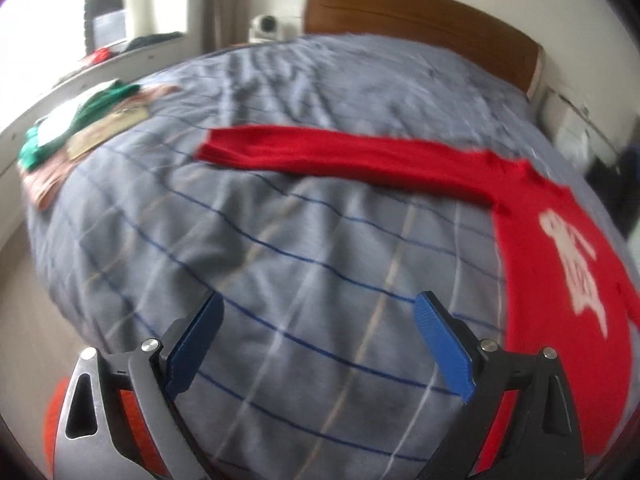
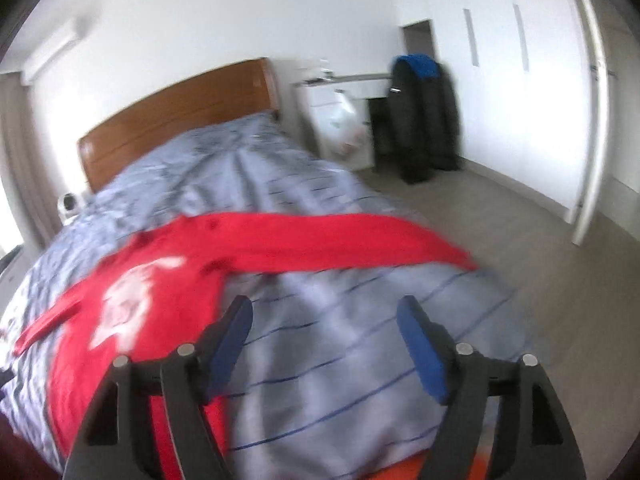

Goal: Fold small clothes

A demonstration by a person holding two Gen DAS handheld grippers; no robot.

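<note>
A red long-sleeved top with a white print [image 1: 560, 264] lies flat on the grey checked bed cover [image 1: 280, 232]. One sleeve [image 1: 320, 156] stretches left across the bed. My left gripper [image 1: 320, 312] is open and empty above the cover, left of the top's body. In the right wrist view the same top [image 2: 132, 300] lies at the left, its other sleeve [image 2: 340, 240] reaching right toward the bed's edge. My right gripper [image 2: 324, 316] is open and empty above the cover, just right of the top's body.
A pile of folded clothes, green on top [image 1: 92, 120], sits at the bed's far left. A wooden headboard [image 1: 420, 20] stands at the back. A bedside table [image 2: 340, 92], a dark chair with clothes [image 2: 420, 120] and bare floor [image 2: 540, 280] lie to the right.
</note>
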